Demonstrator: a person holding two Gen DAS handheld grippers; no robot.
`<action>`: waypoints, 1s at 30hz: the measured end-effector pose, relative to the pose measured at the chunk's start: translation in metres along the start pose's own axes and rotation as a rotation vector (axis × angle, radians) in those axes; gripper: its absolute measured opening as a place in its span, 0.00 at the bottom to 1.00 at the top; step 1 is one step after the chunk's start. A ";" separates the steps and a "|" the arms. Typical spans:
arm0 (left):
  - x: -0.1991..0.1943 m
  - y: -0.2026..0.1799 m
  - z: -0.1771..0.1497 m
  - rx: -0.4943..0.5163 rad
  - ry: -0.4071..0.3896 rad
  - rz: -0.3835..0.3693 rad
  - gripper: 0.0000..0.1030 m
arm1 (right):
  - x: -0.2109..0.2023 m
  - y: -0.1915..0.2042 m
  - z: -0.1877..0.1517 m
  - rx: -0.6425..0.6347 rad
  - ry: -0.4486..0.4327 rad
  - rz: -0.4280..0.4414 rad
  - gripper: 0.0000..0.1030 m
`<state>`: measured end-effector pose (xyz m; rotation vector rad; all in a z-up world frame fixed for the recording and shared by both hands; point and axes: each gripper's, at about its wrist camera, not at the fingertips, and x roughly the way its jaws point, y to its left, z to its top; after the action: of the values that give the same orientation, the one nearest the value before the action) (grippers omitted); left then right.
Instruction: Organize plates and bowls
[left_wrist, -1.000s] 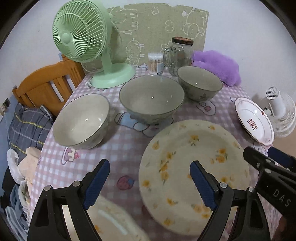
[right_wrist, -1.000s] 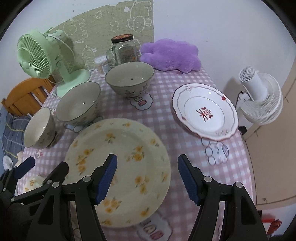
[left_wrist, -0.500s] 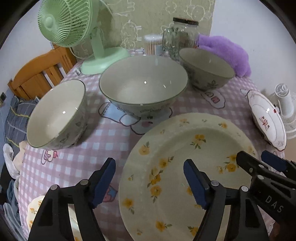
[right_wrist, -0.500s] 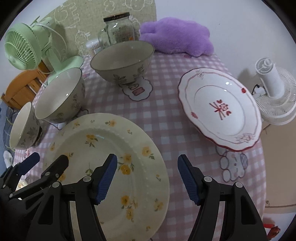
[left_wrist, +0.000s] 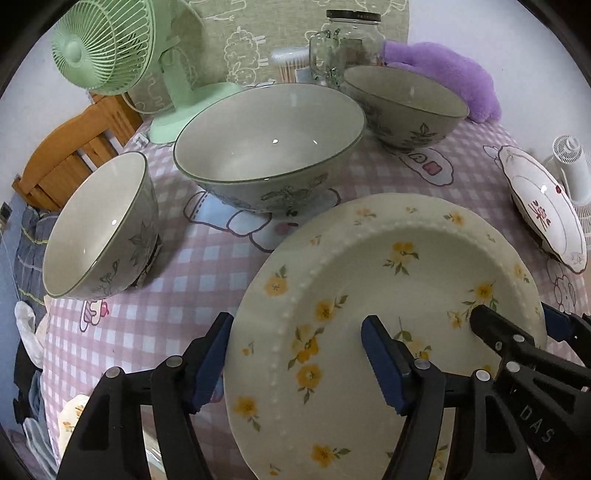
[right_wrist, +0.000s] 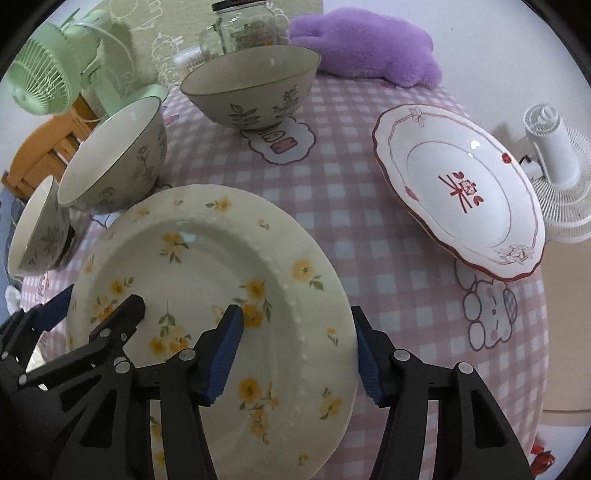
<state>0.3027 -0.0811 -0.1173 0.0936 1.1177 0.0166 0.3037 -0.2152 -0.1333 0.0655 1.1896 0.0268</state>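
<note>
Left wrist view shows both tongs, left tongs (left_wrist: 295, 354) and right tongs (right_wrist: 295, 350), closing astride opposite rims of the yellow-flowered plate (left_wrist: 388, 295) at 6 o'clock on the tabletop (left_wrist: 207, 266), nothing stacked yet.

Soft, even indoor light; small glints on the largest bowl (left_wrist: 269, 147); fisheye bends edges, corners black, focus sharp.

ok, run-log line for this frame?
left gripper: closing over yellow-flower plate rim | right gripper: closing over opposite rim | plate on table
</note>
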 end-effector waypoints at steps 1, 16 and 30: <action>-0.001 -0.001 -0.001 0.001 0.005 -0.007 0.69 | 0.000 -0.001 0.000 0.006 0.002 0.000 0.57; -0.016 -0.017 -0.021 0.065 0.014 -0.046 0.59 | -0.018 -0.019 -0.028 -0.007 -0.009 -0.079 0.57; -0.025 -0.015 -0.028 0.016 0.087 -0.023 0.59 | -0.028 -0.008 -0.034 -0.043 0.009 -0.117 0.57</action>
<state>0.2658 -0.0956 -0.1083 0.0951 1.2059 -0.0083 0.2612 -0.2239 -0.1205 -0.0421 1.1997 -0.0501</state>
